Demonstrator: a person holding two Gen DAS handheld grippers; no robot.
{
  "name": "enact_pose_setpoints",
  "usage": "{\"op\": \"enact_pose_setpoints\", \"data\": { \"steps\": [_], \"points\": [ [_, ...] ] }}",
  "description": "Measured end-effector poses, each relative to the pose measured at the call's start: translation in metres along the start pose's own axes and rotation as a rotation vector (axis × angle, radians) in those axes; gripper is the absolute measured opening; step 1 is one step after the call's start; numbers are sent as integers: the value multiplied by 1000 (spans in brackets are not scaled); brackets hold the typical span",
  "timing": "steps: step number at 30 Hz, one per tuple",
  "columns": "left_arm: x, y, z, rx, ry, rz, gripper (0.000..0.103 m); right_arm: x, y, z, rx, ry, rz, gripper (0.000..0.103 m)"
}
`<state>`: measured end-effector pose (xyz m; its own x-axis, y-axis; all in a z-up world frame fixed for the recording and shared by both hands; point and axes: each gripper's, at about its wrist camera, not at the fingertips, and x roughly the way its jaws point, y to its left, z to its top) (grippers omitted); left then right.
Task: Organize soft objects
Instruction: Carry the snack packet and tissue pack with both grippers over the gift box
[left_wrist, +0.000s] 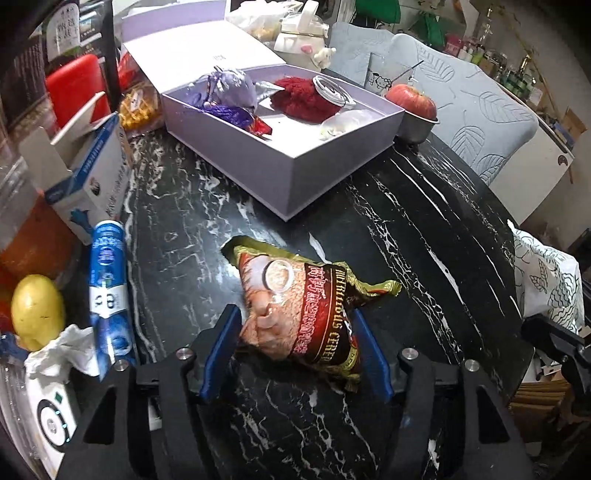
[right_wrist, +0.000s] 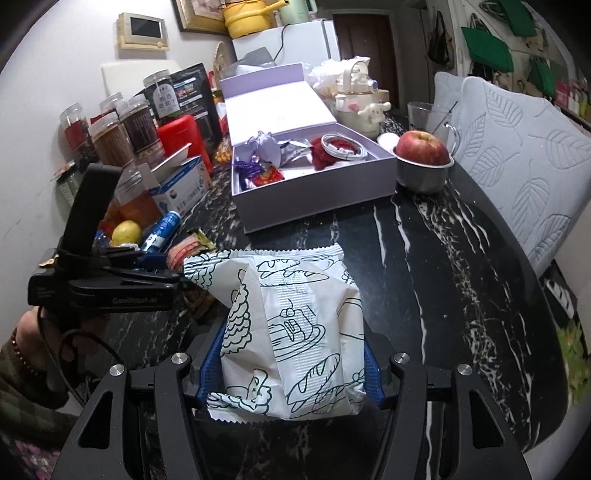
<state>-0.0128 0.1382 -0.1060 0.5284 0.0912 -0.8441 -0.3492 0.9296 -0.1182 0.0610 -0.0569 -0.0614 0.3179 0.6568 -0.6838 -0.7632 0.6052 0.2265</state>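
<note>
Left wrist view first. Down over the table (left_wrist: 424, 221), left gripper (left_wrist: 295, 314) astride the cereal bag (left_wrist: 295, 295), one blue finger on each side. Looks let go: crumpled bag slumped on the marble under its own weight, pads at most brushing it, not pinching. Probably set down here, short of the box (left_wrist: 332, 162), to wait its turn or to be gripped better. Sits right between the fingers, one end toward the camera, gold-edged end pointing off at the box. Beyond, well apart, the open box, already loaded with a purple pouch (left_wrist: 232, 88) and a red plush (left_wrist: 303, 99). Clearly the home for the soft stuff, with bare floor free at the near side.

Over to the right wrist view. Right gripper (right_wrist: 291, 332) clamped on the bread bag (right_wrist: 295, 314), pads pressed into both flanks, puffy pack bulging up between them. Held by the sides, presumably so as not to crush what's inside. Fills the gap fully, near seam hanging toward the camera, far seam aimed at the box. Appears tipped up off the table, though hard to say for sure. Box dead ahead, still apart. Off to the left, the left gripper in a hand (right_wrist: 37, 332), low over the cereal bag, only a corner of that bag showing.
</note>
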Motion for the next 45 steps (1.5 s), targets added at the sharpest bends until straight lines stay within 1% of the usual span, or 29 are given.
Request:
{"op": "enact_pose_setpoints", "data": {
  "steps": [4, 8, 9, 10, 16, 17, 18, 19, 20, 23, 27, 36, 40, 45],
  "points": [
    [12, -2, 1, 2, 37, -8, 70, 4, -2, -1, 10, 15, 1, 61],
    [16, -12, 0, 71, 17, 45, 74, 6, -3, -2, 14, 28, -2, 61],
    [18, -13, 0, 84, 15, 58, 78, 7, -3, -3, 15, 31, -4, 61],
    [19, -16, 1, 95, 13, 70, 79, 7, -3, -3, 17, 34, -6, 61],
    [21, -16, 2, 93, -13, 63, 81, 11, -7, -6, 37, 52, -15, 61],
    [21, -17, 1, 96, -20, 61, 80, 11, -8, -7, 42, 54, -14, 61],
    [20, -16, 0, 95, -26, 62, 66, 12, -9, -8, 46, 55, -14, 61],
    [19, -16, -1, 94, -35, 63, 61, 12, -10, -9, 50, 56, -14, 61],
    [17, -17, -2, 95, -46, 57, 60, 12, -10, -9, 53, 57, -14, 61],
    [16, -19, -3, 112, -46, 46, 54, 12, -11, -12, 62, 57, -13, 61],
    [12, -20, -5, 99, -44, 5, 53, 11, -11, -14, 63, 53, -12, 61],
    [3, -29, -14, 104, -23, -44, 53, 8, -12, -21, 70, 47, -14, 61],
    [-8, -32, -16, 109, -38, -55, 53, 5, -11, -25, 69, 43, -2, 61],
    [-29, -37, -14, 110, -75, -95, 53, -2, -6, -25, 56, 24, 14, 61]
  ]
}}
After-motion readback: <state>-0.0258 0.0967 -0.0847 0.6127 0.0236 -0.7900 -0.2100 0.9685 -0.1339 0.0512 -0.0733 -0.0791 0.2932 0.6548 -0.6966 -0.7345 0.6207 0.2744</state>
